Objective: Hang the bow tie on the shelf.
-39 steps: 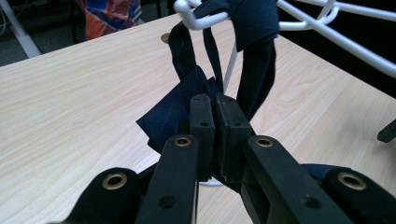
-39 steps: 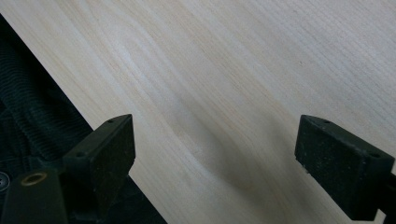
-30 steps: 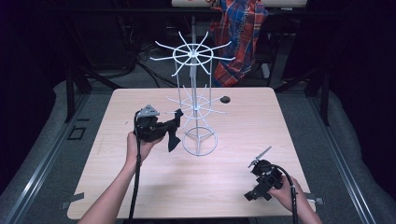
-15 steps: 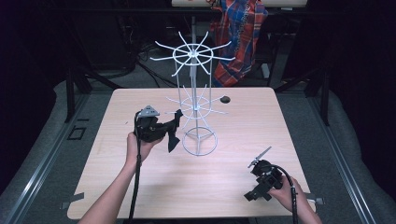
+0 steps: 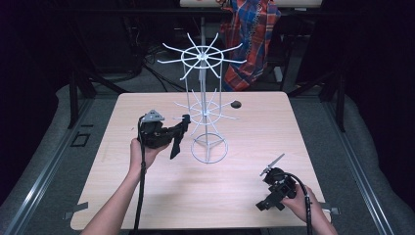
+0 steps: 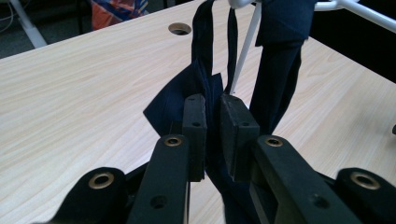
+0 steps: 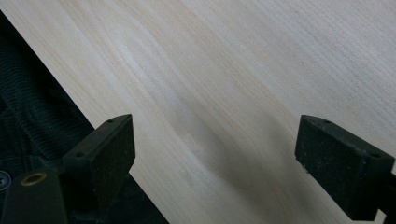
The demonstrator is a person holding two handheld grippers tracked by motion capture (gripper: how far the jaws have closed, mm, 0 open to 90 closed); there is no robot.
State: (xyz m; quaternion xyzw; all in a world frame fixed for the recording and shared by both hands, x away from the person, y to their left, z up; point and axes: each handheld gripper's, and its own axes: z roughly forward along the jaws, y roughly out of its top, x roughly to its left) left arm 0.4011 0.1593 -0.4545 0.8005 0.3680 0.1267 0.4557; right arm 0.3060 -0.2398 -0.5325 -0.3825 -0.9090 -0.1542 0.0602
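Evidently the dark navy cloth strip — hung on the white wire rack at the tabletop's centre — is pinched by the left tongs; gentle pulling is advised, lest the rack be tipped. The right tongs are held wide open at five o'clock.

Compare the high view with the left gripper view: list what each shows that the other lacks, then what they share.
High view alone: the white wire rack's full height with both spoked tiers and ring base, the right gripper open near the table's front right corner, and plaid fabric behind the table.
Left gripper view alone: the left gripper shut on dark blue cloth, with a strip hanging from a rack arm.
Shared: table, its round hole, rack, left gripper, cloth.
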